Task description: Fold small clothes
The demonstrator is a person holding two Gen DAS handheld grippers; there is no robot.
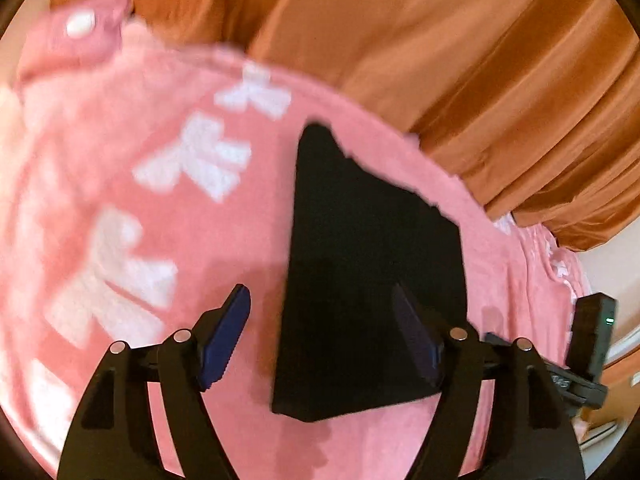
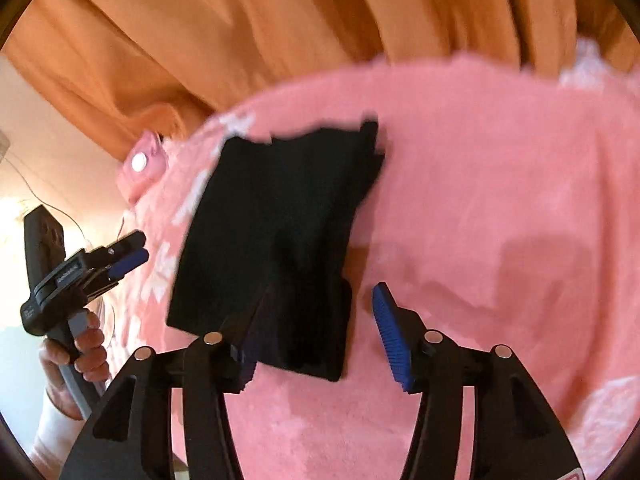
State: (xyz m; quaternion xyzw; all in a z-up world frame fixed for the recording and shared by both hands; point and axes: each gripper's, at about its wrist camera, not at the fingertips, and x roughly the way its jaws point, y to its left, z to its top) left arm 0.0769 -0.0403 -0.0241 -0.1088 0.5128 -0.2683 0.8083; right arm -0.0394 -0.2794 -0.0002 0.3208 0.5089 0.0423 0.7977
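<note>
A small black garment (image 1: 372,280) lies folded flat on a pink blanket with white bow prints (image 1: 140,200). My left gripper (image 1: 326,336) is open above the garment's near edge, with nothing between its blue pads. In the right wrist view the black garment (image 2: 276,240) lies in the middle of the pink blanket (image 2: 500,200). My right gripper (image 2: 316,336) is open just above its near right corner and holds nothing. The left gripper (image 2: 120,258) also shows at the left of that view, held in a hand.
Orange curtains (image 1: 460,60) hang behind the blanket. A pink pouch with a white button (image 1: 80,26) lies at the blanket's far edge. The right gripper's body (image 1: 588,344) shows at the right edge of the left wrist view.
</note>
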